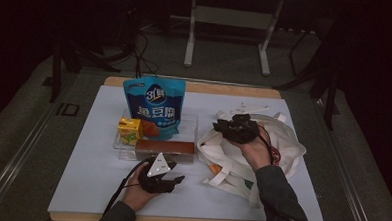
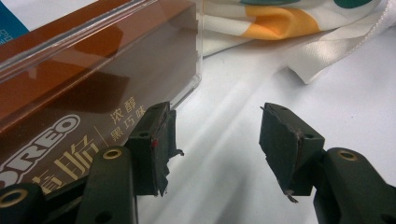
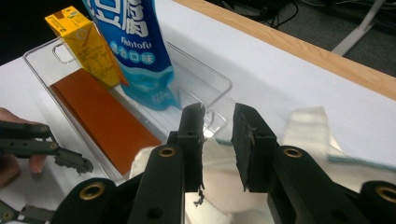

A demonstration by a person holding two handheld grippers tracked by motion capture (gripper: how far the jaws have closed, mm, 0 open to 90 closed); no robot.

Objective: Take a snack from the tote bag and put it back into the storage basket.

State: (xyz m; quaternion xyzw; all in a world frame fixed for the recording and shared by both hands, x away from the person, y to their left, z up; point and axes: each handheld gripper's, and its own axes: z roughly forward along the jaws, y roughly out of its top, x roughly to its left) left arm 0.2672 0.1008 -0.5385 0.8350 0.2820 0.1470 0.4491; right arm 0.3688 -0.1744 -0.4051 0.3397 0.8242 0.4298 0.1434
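- White cloth tote bag (image 1: pixel 277 149), crumpled near the tabletop's right edge, lies under the right tool (image 3: pixel 218 140), whose jaws are narrowly spread, pinching nothing.
- Brown Oreo box (image 2: pixel 84 84), in the clear plastic tray (image 3: pixel 205 79), is approached by the left tool (image 2: pixel 215 144), spread and empty; closing on it is judged next.

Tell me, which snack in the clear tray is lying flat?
The brown box. It lies flat along the tray's front, while the blue pouch stands upright and the yellow carton leans beside it.
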